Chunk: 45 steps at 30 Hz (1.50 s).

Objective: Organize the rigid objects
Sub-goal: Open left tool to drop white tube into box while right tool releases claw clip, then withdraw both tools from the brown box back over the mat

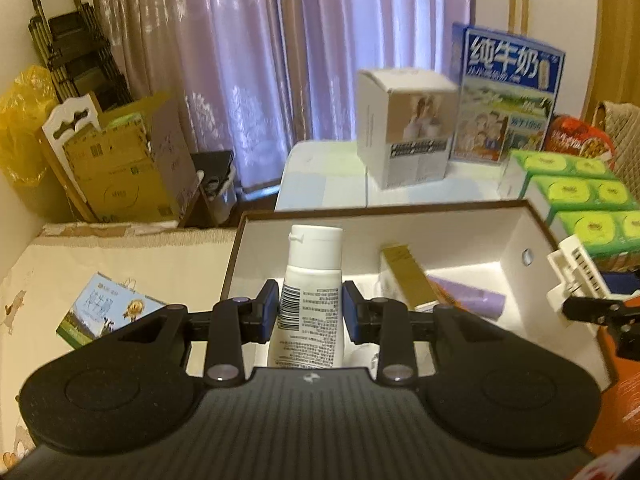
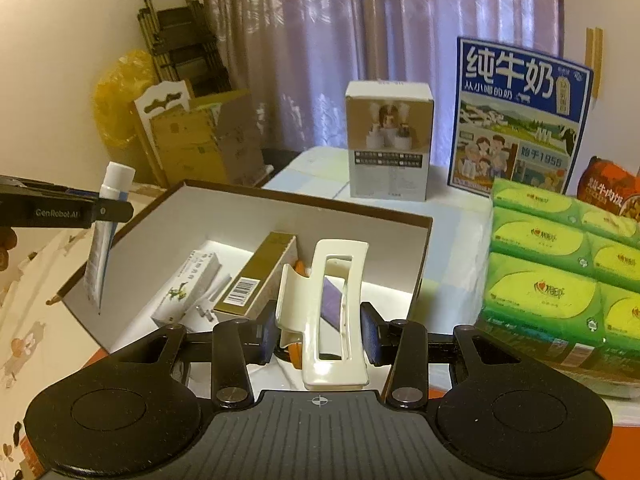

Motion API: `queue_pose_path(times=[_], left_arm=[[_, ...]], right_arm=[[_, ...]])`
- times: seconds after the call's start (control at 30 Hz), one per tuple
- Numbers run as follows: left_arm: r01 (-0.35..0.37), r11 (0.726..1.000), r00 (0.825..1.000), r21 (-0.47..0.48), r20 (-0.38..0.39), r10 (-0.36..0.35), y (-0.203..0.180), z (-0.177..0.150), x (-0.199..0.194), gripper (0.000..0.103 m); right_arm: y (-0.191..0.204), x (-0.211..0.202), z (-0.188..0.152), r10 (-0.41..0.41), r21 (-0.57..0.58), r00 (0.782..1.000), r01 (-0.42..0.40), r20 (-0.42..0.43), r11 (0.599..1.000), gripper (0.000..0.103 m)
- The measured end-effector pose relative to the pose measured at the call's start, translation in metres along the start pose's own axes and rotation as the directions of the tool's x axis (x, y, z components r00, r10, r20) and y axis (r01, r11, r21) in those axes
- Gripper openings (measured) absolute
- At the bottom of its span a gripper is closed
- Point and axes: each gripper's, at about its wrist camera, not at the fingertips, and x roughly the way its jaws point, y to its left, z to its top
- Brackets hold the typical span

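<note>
The left gripper point(image 1: 310, 310) was closed on a white tube point(image 1: 310, 296), its pads pressing the tube's printed sides, cap pointing away from the hand. From the right wrist view the tube point(image 2: 105, 236) hung cap-up just outside the left wall of the open box point(image 2: 280, 200), its crimped end near the box's left corner. The right gripper point(image 2: 318, 338) was partly closed on a cream hair claw clip point(image 2: 336, 312), both pads against the clip's sides, the clip lying lengthwise between them above the box's near edge. Inside the box lay a gold carton point(image 2: 256, 276) near the middle, a white carton point(image 2: 188, 288) to its left, and a purple item point(image 1: 468, 298), partly hidden, toward the right. Beyond the box's far edge stood a white product box point(image 2: 388, 140) and a blue milk carton point(image 2: 516, 116); green tissue packs point(image 2: 560, 264) were stacked off its right edge.
</note>
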Motion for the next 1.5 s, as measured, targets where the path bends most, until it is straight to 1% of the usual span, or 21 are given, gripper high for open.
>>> queue_pose_path(times=[0.2,0.37,0.73,0.8,0.93,1.0,1.13,1.17,1.3,1.33,1.37,1.4,1.47,1.5], left_arm=[[-0.012,1.0,0.998,0.006,-0.061,0.012,0.01,-0.006,0.027,0.029],[-0.015,1.0,0.996,0.011,-0.093,0.016,0.014,-0.009,0.043,0.029],[-0.018,0.999,0.989,0.043,-0.146,0.024,0.016,-0.011,0.07,0.03],[-0.023,0.998,0.991,0.053,-0.133,0.03,0.015,-0.011,0.071,0.03],[-0.017,0.998,0.992,0.053,-0.127,0.023,0.015,-0.009,0.071,0.038],[-0.012,0.999,0.992,0.051,-0.126,0.018,0.016,-0.008,0.07,0.038],[0.009,0.999,0.992,0.037,-0.126,-0.004,0.017,-0.01,0.065,0.049],[0.014,0.999,0.992,0.037,-0.125,-0.009,0.017,-0.011,0.064,0.052],[0.033,0.999,0.994,0.03,-0.108,-0.03,0.016,-0.013,0.055,0.055],[0.039,0.999,0.994,0.025,-0.103,-0.036,0.016,-0.013,0.053,0.059],[0.044,0.999,0.994,0.019,-0.098,-0.042,0.017,-0.013,0.05,0.062],[0.049,0.999,0.995,0.016,-0.09,-0.047,0.017,-0.014,0.047,0.063],[0.057,0.998,0.996,0.012,-0.074,-0.056,0.017,-0.014,0.041,0.067],[0.06,0.998,0.996,0.011,-0.066,-0.06,0.017,-0.014,0.038,0.068]], right_arm=[[0.0,0.017,0.002,-0.014,0.013,0.999,0.014,-0.035,1.0,0.039],[-0.001,0.028,0.004,-0.021,0.019,0.999,0.022,-0.05,1.0,0.039],[-0.005,0.041,0.004,-0.044,0.035,0.996,0.047,-0.075,0.998,0.039],[-0.006,0.043,0.005,-0.049,0.039,0.996,0.052,-0.077,0.998,0.039],[-0.007,0.046,0.006,-0.052,0.045,0.995,0.056,-0.082,0.997,0.039],[-0.007,0.047,0.007,-0.056,0.046,0.995,0.06,-0.082,0.997,0.039],[-0.006,0.05,0.008,-0.07,0.044,0.994,0.074,-0.085,0.996,0.039],[-0.006,0.05,0.009,-0.077,0.045,0.994,0.081,-0.083,0.996,0.039],[-0.007,0.049,0.014,-0.1,0.069,0.994,0.103,-0.047,0.992,0.039],[-0.008,0.049,0.015,-0.1,0.075,0.994,0.103,-0.042,0.992,0.04],[-0.008,0.047,0.016,-0.1,0.081,0.994,0.103,-0.039,0.991,0.043],[-0.008,0.046,0.017,-0.1,0.086,0.994,0.102,-0.037,0.991,0.045],[-0.008,0.041,0.017,-0.1,0.096,0.995,0.102,-0.027,0.99,0.056],[-0.007,0.037,0.016,-0.102,0.1,0.995,0.104,-0.021,0.99,0.059]])
